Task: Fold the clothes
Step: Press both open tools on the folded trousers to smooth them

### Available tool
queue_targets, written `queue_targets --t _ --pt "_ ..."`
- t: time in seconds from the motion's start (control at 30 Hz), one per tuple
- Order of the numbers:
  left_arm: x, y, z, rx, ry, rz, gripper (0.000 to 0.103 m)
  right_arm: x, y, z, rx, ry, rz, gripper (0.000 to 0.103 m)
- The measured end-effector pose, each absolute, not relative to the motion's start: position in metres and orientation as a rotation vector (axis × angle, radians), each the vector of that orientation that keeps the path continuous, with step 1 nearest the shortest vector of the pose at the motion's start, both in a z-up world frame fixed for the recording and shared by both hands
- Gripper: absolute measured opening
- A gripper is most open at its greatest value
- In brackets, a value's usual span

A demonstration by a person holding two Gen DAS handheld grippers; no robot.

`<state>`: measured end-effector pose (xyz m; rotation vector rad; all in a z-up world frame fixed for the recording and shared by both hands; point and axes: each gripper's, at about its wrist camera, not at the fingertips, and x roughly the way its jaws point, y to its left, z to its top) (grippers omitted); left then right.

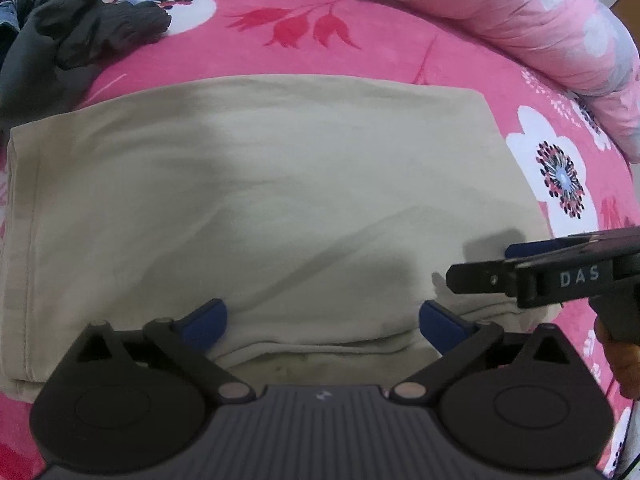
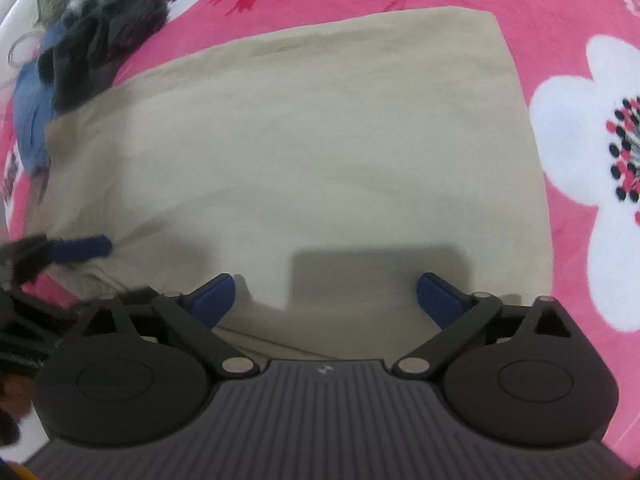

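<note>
Left wrist view: your left gripper (image 1: 322, 320) and right gripper (image 2: 324, 294) both spread wide over the folded beige garment (image 1: 260, 200) on the pink floral blanket (image 1: 320, 40), dark clothes pile (image 1: 80, 36) far-left, pink quilt (image 1: 540, 28) far-right.

Left gripper (image 1: 323, 322) fingers spread wide, right gripper (image 2: 325, 294) fingers spread wide

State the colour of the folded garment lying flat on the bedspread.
The folded garment is plain beige, with no pattern. It shows best in the left wrist view.
</note>
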<state>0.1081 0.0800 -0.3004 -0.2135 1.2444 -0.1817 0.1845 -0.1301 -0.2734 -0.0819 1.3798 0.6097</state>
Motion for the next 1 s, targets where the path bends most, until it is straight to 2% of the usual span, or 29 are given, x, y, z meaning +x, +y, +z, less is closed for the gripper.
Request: queue_targets --t 1.0 --pt "0.129 0.079 -0.298 -0.317 1.317 -0.048 0.103 0.186 -0.146 -0.277 0.149 1.36 0.523 0.102"
